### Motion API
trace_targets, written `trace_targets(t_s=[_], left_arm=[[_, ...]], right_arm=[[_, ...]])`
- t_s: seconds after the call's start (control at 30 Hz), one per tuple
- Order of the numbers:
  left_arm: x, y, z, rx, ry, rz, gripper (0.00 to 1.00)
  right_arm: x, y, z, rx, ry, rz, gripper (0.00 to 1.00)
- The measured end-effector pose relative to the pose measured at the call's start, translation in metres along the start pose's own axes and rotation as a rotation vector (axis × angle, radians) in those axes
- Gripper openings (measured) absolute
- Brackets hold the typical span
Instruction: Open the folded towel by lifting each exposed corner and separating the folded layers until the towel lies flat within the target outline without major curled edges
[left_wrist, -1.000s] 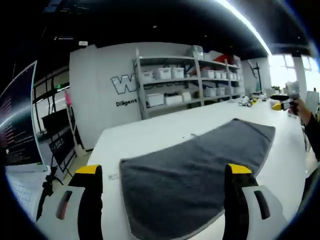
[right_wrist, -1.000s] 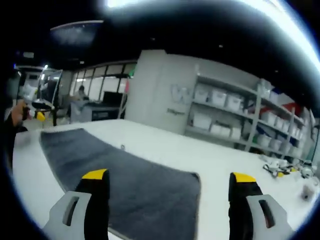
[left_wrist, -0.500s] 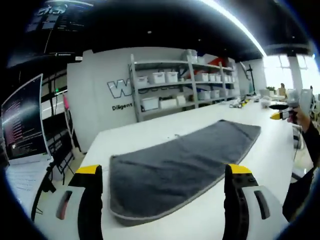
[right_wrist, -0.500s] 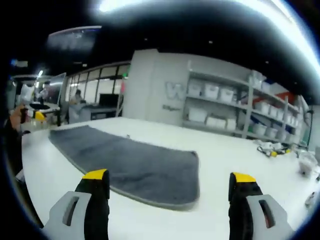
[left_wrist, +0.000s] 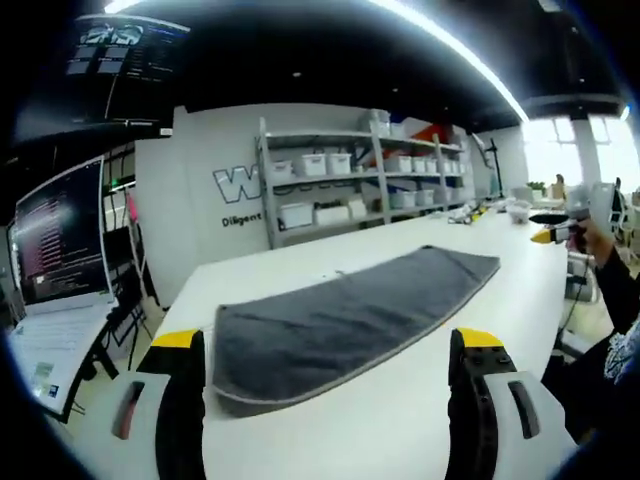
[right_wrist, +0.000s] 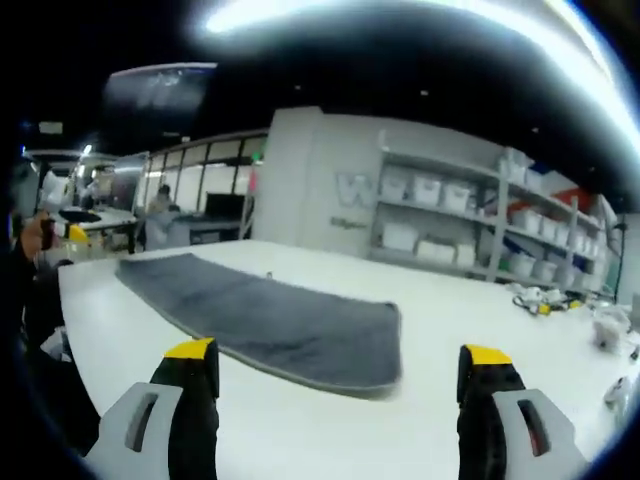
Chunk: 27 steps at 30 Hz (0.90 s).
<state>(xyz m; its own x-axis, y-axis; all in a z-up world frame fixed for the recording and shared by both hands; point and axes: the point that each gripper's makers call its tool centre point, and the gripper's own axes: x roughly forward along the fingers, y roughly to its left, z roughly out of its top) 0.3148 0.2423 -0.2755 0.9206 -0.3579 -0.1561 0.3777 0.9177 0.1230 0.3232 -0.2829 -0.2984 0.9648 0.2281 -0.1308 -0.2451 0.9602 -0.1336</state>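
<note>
Towel (left_wrist: 340, 320) sits ahead of both our claws, a long grey strip lying on the white worktop (left_wrist: 420, 400), its layers folded over one another. In the left gripper view our left claw (left_wrist: 330, 400) hangs above the worktop with its yellow-tipped jaws spread wide, gripping nothing; the towel's near end lies just beyond them. In the right gripper view our right claw (right_wrist: 340, 400) is likewise spread and empty, with the towel (right_wrist: 270, 320) beyond (its rounded end nearest, showing a pale hem). Along the worktop's far side small items (right_wrist: 540, 300) lie scattered. At the left of the left gripper view, a laptop (left_wrist: 55, 260) glows. Farthest back stands a shelving unit (left_wrist: 350, 185) stacked with white bins, against a grey wall.
</note>
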Motion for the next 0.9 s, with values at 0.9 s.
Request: trace_targets(t_s=[0.9], left_arm=[[0.003,-0.019,0.01,-0.09,-0.063,-0.067,1.0]], right_arm=[[-0.003,0.004,0.007,0.019,-0.021,0.013,1.0]])
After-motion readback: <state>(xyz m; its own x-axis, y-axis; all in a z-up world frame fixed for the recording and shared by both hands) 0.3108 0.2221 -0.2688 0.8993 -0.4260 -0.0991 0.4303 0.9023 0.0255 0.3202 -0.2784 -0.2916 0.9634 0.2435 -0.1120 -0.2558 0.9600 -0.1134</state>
